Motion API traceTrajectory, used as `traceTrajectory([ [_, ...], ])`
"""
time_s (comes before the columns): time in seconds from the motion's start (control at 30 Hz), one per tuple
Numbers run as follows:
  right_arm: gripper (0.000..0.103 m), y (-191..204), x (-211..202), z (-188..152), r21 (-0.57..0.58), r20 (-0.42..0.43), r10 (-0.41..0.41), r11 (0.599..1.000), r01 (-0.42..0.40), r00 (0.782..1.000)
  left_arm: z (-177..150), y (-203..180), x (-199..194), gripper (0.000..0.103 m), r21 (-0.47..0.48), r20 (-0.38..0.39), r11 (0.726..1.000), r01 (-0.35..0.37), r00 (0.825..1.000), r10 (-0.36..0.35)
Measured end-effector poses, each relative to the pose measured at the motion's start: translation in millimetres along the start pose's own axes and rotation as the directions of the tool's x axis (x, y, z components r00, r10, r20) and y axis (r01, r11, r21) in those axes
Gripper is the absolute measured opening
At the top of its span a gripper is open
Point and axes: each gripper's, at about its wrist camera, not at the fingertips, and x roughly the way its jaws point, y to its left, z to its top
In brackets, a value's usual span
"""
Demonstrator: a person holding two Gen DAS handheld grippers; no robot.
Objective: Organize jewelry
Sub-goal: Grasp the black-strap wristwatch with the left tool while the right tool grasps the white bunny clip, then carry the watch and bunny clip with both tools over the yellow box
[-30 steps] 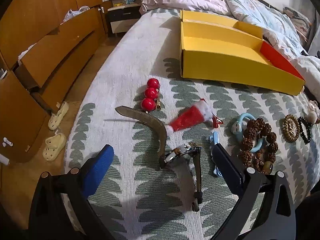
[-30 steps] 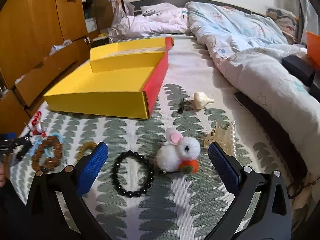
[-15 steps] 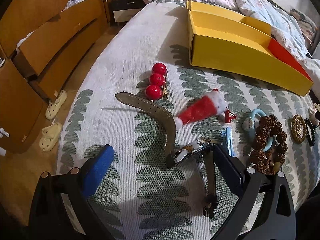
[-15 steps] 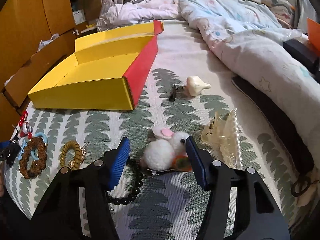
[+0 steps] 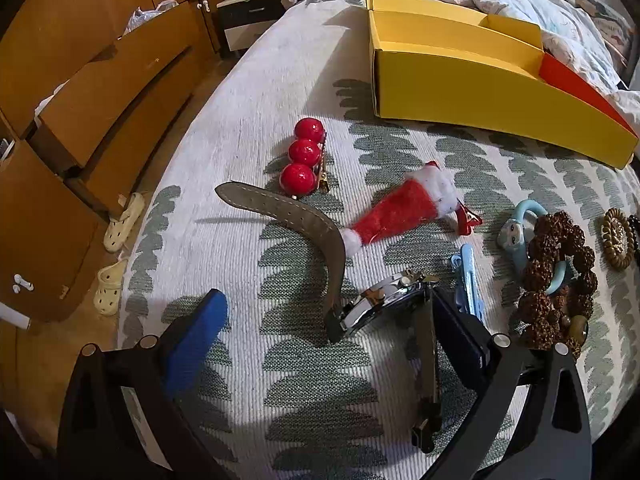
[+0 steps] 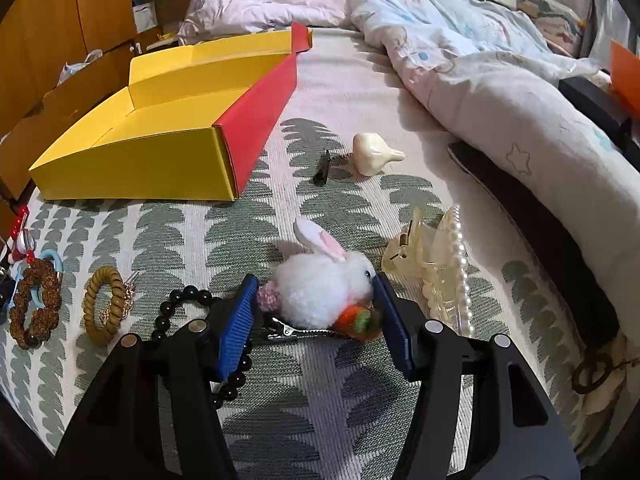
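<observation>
Our right tongs (image 6: 316, 312) pinch the fluffy rabbit clip (image 6: 320, 288) on the bed, ready to carry it to the yellow box (image 6: 132, 152). Our left tongs (image 5: 332, 336) gape around the watch (image 5: 384, 304), one pad beside its case, gripping nothing.

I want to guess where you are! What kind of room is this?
Most likely a bedroom. Everything lies on a bed with a leaf-patterned cover, a rumpled quilt is piled at the far end, and wooden drawers stand beside it.
</observation>
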Motion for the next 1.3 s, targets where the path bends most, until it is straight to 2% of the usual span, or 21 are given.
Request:
traceTrajectory([
  [0.27, 0.062, 9, 10, 1, -0.062, -0.017, -0.056, 0.997, 0.055, 0.998, 4, -1, 2, 0.097, -0.008, -0.003, 1.0, -0.001, 1.0, 0.001],
  [0.43, 0.072, 8, 13, 2, -0.065, -0.023, -0.063, 0.996, 0.062, 0.998, 6, 1, 3, 0.097, -0.016, -0.006, 1.0, 0.003, 1.0, -0.003],
  [0.57, 0.072, 2, 13, 5, -0.022, -0.024, -0.019, 1.0, 0.018, 1.0, 6, 2, 4, 0.097, -0.023, -0.006, 1.0, 0.012, 1.0, -0.012],
  [0.67, 0.065, -2, 11, 4, 0.007, -0.022, 0.005, 1.0, -0.004, 1.0, 6, 5, 2, 0.097, -0.033, 0.002, 0.999, 0.021, 1.0, -0.021],
  [0.7, 0.059, -4, 11, 4, 0.014, -0.023, 0.011, 1.0, -0.011, 1.0, 5, 5, 2, 0.095, -0.034, 0.006, 0.999, 0.022, 1.0, -0.022],
  [0.87, 0.055, -7, 10, 4, 0.045, -0.018, 0.03, 0.999, -0.029, 0.999, 2, 8, -2, 0.08, -0.039, 0.026, 0.999, 0.011, 1.0, -0.01],
  [0.93, 0.054, -7, 8, 4, 0.047, -0.016, 0.028, 0.999, -0.027, 0.999, 2, 8, -5, 0.063, -0.034, 0.039, 0.999, 0.003, 0.999, -0.001],
  [0.97, 0.054, -7, 8, 4, 0.049, -0.014, 0.028, 0.998, -0.028, 1.0, 1, 8, -6, 0.058, -0.031, 0.045, 1.0, -0.001, 0.999, 0.002],
  [1.0, 0.054, -7, 7, 4, 0.052, -0.012, 0.032, 0.998, -0.032, 0.999, 1, 9, -8, 0.046, -0.032, 0.05, 0.999, 0.006, 0.999, -0.005],
  [1.03, 0.053, -7, 7, 3, 0.056, -0.009, 0.034, 0.998, -0.033, 0.999, 2, 10, -9, 0.041, -0.035, 0.051, 0.999, 0.019, 0.999, -0.017],
  [1.23, 0.052, -7, 2, 2, 0.083, 0.004, 0.059, 0.995, -0.059, 0.998, 4, 19, -12, 0.041, -0.065, 0.044, 0.996, 0.069, 0.997, -0.066],
  [1.3, 0.052, -8, -3, 1, 0.091, 0.02, 0.059, 0.994, -0.061, 0.998, 5, 22, -17, 0.041, -0.085, 0.047, 0.991, 0.106, 0.994, -0.103],
])
